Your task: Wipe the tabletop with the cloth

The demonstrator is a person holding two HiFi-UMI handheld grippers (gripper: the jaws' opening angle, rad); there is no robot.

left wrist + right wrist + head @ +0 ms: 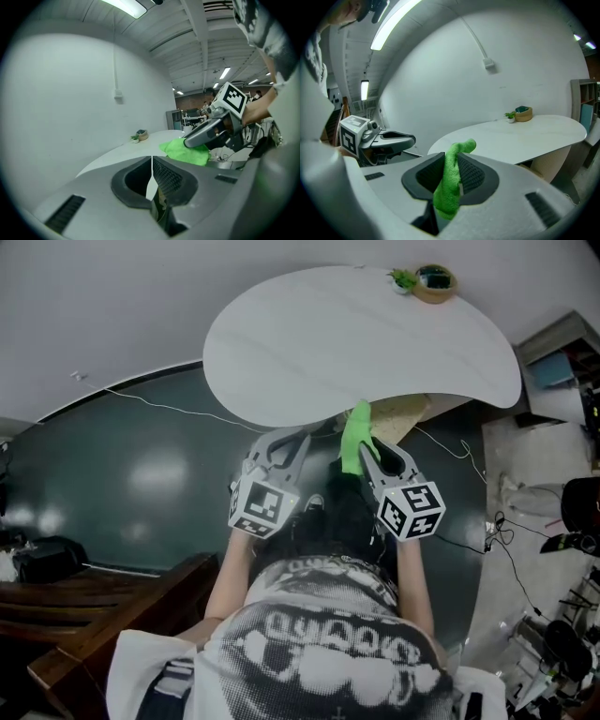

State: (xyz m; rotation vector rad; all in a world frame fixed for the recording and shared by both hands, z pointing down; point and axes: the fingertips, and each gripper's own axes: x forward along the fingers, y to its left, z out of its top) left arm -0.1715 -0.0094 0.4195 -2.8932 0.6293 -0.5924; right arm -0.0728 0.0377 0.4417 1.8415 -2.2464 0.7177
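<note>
While the right gripper (368,442) has its jaws clamped on the green cloth (354,435) at the bench's (356,343) 6 o'clock edge, the left gripper (304,436) sits at its 9 o'clock, jaws pressed together on nothing. The little basket (451,285) at 1 o'clock holds something dark teal (433,277), with a tiny plant (403,279) just beside it.

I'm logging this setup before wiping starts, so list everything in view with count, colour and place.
table: one, white, curved, ahead of the grippers
cloth: one, bright green, by the table's near edge
basket: one, tan, table's far end
plant: one, small, green, beside the basket
bench: one, brown wood, lower left
cable: one, white, on the floor left of the table
left gripper: one, grey, jaws together, empty
right gripper: one, grey, clamping the cloth
</note>
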